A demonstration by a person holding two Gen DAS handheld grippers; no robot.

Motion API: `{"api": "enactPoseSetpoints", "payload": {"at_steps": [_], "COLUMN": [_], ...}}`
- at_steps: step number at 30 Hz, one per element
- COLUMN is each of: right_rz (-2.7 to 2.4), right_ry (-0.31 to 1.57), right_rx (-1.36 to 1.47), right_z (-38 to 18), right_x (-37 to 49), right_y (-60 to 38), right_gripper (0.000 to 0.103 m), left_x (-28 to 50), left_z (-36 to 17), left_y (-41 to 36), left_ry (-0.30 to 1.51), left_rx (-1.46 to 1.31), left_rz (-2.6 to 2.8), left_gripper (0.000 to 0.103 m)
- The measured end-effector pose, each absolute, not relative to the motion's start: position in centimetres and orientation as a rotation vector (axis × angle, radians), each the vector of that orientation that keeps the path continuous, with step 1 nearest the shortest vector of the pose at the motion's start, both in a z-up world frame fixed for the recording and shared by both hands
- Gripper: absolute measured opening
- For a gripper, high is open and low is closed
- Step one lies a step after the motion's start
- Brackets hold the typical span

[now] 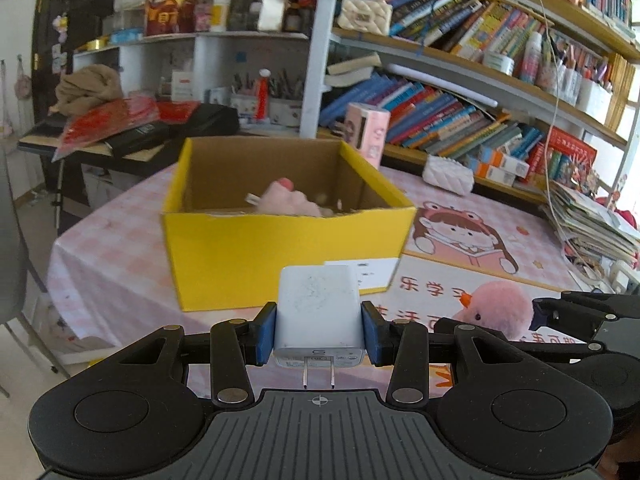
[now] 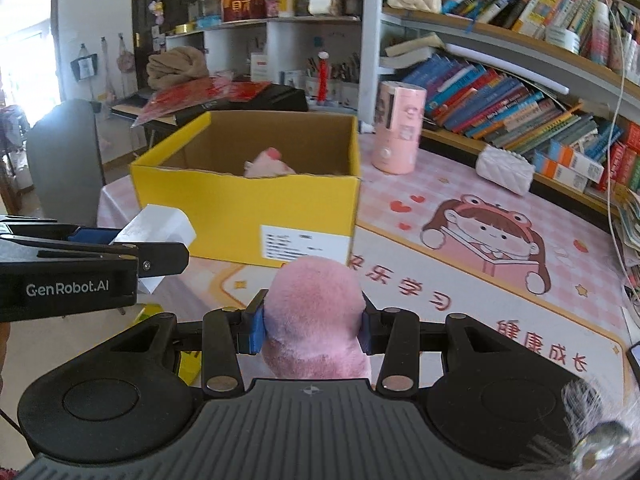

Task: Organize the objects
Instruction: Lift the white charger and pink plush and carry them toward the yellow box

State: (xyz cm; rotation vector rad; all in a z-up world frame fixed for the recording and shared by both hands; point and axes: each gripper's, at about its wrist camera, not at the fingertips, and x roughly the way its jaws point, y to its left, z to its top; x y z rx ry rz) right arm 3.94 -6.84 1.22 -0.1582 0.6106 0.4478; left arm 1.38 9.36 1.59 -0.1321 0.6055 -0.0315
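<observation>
Left wrist view: left gripper clamped on a white charger, held short of the yellow box.
Right gripper: squeezing a pink plush duck, near the box.
Done: one pink toy lies inside.
Left: drop both, judging by this.

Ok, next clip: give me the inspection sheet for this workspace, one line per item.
Surface: table under a pink checked cartoon cloth.
Job's things: open yellow box with a pink toy inside; white charger; pink plush duck.
Clutter: pink cylinder, white quilted pouch.
Grippers: left gripper jaws clamp the charger; right gripper jaws clamp the duck.
Cables: thin white cord hanging down the shelves.
Surroundings: crowded bookshelves, grey chair.
</observation>
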Motion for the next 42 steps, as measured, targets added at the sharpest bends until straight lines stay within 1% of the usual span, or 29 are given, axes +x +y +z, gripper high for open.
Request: {"api": "enactPoseSetpoints", "payload": {"at_steps": [12,23,30,42], "right_rz": [0.446,0.447,0.476,0.553], "right_ry": [0.572,0.552,0.514,0.427], "right_rx": [-0.172,-0.203,-0.198,-0.140], "right_z": [2.0,3.0,4.5,7.6], "right_x": [2.1,2.3,4.4,11.3], "right_y": [-4.5,-3.4,-3.1,-2.3], "right_gripper": [0.040,0.040,0.040,0.040], "left_x": [-0.2,0.0,1.8,7.2], "left_z": [2.5,3.2,4.2,6.0], "left_y": [11.6,12.6,12.9,13.3], "left_ry": [0.557,0.520,0.486,0.426], "left_rx": [-0.132,-0.154,-0.157,-0.158], "left_rz": [-0.046,-0.044,-0.024,0.060], "left_gripper": [0.042,0.042,0.042,0.042]}}
